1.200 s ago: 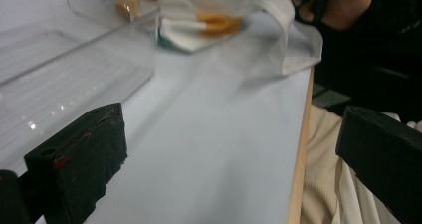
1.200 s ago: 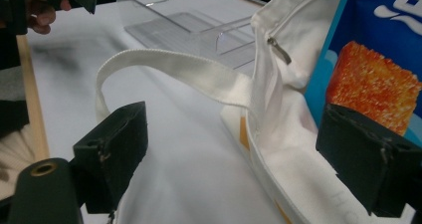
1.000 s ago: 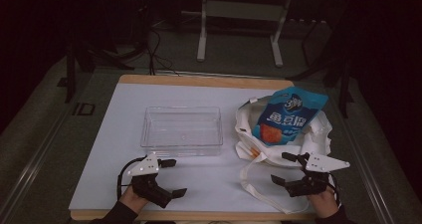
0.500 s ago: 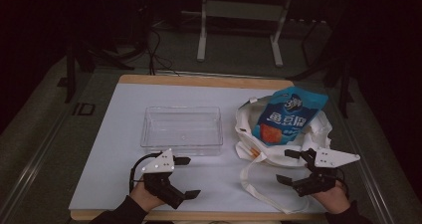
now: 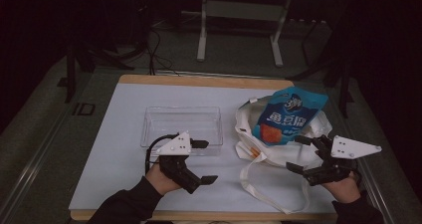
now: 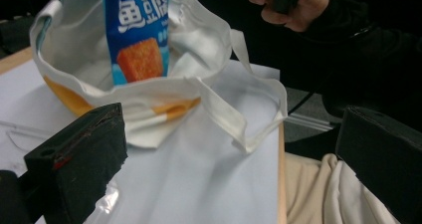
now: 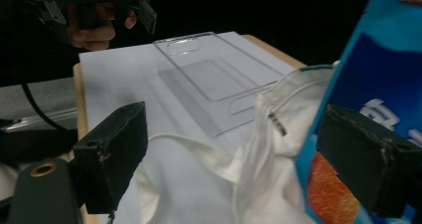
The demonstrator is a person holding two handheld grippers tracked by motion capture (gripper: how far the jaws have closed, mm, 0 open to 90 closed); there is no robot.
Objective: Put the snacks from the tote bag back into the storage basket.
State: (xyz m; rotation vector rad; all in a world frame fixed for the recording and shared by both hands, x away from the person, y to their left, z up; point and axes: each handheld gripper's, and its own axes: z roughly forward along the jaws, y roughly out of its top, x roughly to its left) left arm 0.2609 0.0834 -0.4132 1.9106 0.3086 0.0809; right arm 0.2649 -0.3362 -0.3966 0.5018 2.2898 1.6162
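Two tongs are held above the near half of the white surface (image 5: 124, 134), each with its jaws spread wide and nothing between them. The left tongs (image 5: 201, 162) are seen just in front of the clear plastic tray (image 5: 184, 127), which lies flat near the middle of the surface. The right tongs (image 5: 301, 154) are positioned at the near right edge of the white cloth bag (image 5: 278, 157), close to its fabric; whether they touch it cannot be told. The bag is slumped on the right half of the surface, just beside the tray, its mouth open upward. A blue snack packet (image 5: 288, 114) with an orange picture is stood in that mouth, leaning back and projecting above the rim. One long strap (image 5: 268, 194) of the bag is trailed in a loop across the surface toward the near edge, between the two tongs. In the left gripper view the bag (image 6: 164, 99) and the packet (image 6: 137, 30) are framed between the spread jaws, with the strap (image 6: 249, 129) lying across the line to them. In the right gripper view the tray (image 7: 219, 74) is seen beyond the bag's rim (image 7: 278, 114), and the packet (image 7: 378, 84) is close against the right-hand jaw. Metal frame legs (image 5: 201, 30) are seen on the dark floor beyond the surface.
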